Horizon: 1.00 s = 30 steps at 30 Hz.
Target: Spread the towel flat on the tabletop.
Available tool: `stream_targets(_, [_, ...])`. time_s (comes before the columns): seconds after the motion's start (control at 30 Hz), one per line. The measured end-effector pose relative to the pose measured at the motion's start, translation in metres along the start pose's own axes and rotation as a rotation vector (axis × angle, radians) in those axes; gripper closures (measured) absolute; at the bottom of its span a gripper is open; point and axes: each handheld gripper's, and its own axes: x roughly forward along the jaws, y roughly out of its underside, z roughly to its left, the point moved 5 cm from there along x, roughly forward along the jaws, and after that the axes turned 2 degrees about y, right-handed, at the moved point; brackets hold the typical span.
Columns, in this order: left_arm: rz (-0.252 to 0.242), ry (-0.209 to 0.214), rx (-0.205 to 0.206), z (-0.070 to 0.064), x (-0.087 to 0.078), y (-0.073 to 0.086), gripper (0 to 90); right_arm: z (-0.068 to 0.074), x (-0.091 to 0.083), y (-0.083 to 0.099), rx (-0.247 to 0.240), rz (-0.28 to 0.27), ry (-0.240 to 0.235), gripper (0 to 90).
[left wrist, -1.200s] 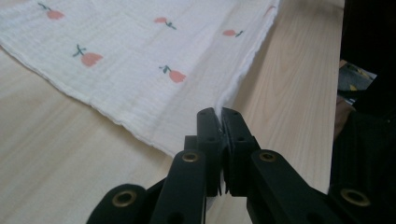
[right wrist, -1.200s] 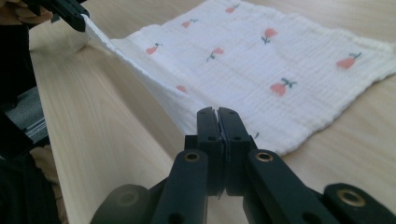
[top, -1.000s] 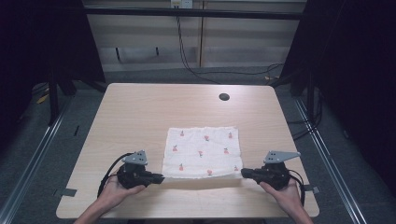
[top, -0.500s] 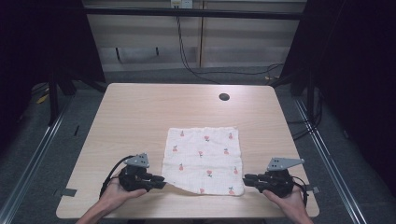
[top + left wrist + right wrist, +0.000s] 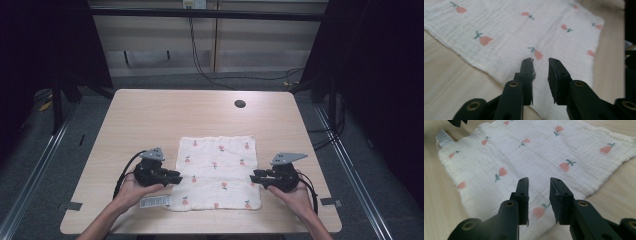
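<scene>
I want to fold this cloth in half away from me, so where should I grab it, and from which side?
Probably the two near corners of the cloth, each taken from its own outer side. It lies flat and square on the table, so only thin hems offer a bite. The left tongs and right tongs sit open at its side edges, and would need to slide toward the person.

It was a lab-style recording bay: a bare light wooden table with rounded corners (image 5: 150, 115) stood inside a black metal frame (image 5: 200, 12), black curtains (image 5: 380, 75) hung around, and black cables (image 5: 200, 55) trailed behind.
</scene>
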Motion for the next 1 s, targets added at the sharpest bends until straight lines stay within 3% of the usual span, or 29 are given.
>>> stream_targets(0.1, [0.004,-0.015,-0.033,0.013,0.011,-0.006,75.7,-0.007,0.013,-0.008,-0.002,0.017,0.006,69.1])
stream_targets(0.17, [0.012,-0.030,-0.034,0.021,0.018,-0.009,74.7,-0.012,0.024,-0.012,-0.006,0.032,0.018,68.8])
stream_targets(0.27, [0.023,-0.022,-0.061,0.028,0.030,-0.006,69.8,-0.018,0.036,-0.017,0.000,0.039,0.021,66.4])
stream_targets(0.33, [0.038,-0.030,-0.035,0.029,0.034,-0.004,67.9,-0.021,0.042,-0.017,0.006,0.040,0.034,64.1])
stream_targets(0.5, [0.039,-0.033,-0.030,0.028,0.032,-0.001,66.6,-0.027,0.049,-0.013,0.010,0.054,0.053,61.1])
stream_targets(0.6, [0.050,-0.036,-0.016,0.026,0.029,0.002,69.8,-0.029,0.053,-0.011,-0.001,0.072,0.077,61.0])
stream_targets(0.7, [0.055,-0.069,0.008,0.025,0.027,0.005,75.0,-0.026,0.055,-0.008,-0.017,0.086,0.082,60.9])
stream_targets(0.87, [0.069,-0.102,0.045,0.019,0.025,0.008,85.8,-0.023,0.056,-0.008,-0.061,0.092,0.120,71.9])
stream_targets(1.0, [0.073,-0.105,0.045,0.016,0.025,0.010,89.4,-0.019,0.056,-0.007,-0.066,0.093,0.100,87.1])
